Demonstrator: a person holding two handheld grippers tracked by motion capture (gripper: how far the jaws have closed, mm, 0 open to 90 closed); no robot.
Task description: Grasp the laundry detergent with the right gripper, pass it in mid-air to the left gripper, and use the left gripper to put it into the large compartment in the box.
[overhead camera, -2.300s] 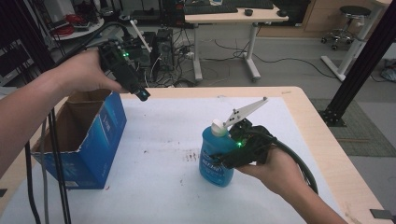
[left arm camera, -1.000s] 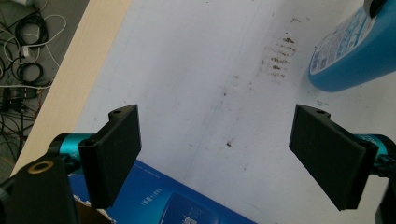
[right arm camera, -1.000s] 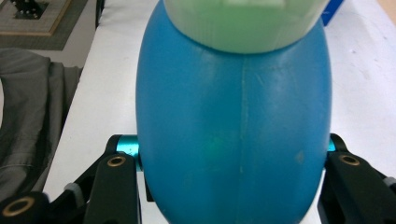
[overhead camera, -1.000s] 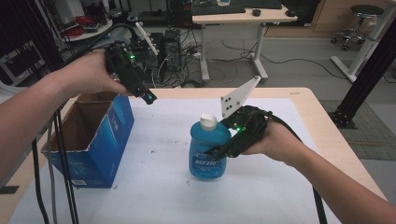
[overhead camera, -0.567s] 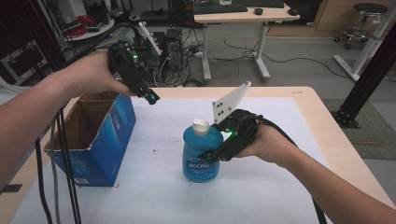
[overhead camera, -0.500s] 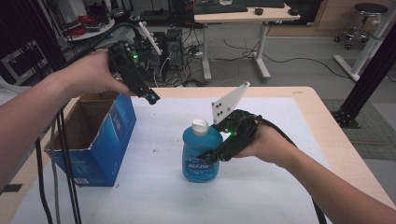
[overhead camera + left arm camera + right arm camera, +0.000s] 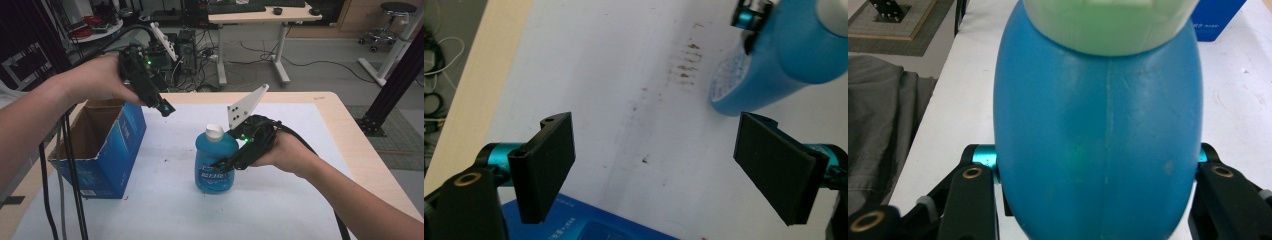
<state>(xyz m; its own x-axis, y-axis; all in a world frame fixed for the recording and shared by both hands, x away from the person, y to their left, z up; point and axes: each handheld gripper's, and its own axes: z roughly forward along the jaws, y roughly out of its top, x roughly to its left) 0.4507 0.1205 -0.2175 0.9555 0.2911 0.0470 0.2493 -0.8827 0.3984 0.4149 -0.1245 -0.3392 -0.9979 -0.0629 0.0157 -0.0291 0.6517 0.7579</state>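
A blue plastic bottle (image 7: 215,165) with a white cap stands upright on the white table cover, near the middle. My right gripper (image 7: 226,165) is shut on the bottle's body from its right side. In the right gripper view the blue bottle (image 7: 1098,130) sits squeezed between the two black jaws. My left gripper (image 7: 164,108) is held in the air above the far corner of an open blue cardboard box (image 7: 107,147). Its jaws stand wide apart in the left gripper view, left gripper (image 7: 654,172), with nothing between them; the bottle (image 7: 774,55) shows beyond at upper right.
The box's top is open and its inside looks bare. Black cables hang at the left past the box (image 7: 65,165). The wooden table edge (image 7: 360,145) runs along the right. Desks, cables and a stool stand on the floor behind the table.
My right gripper has carried the blue bottle leftwards across the table, toward the box. The left gripper has stayed above the box's far corner.
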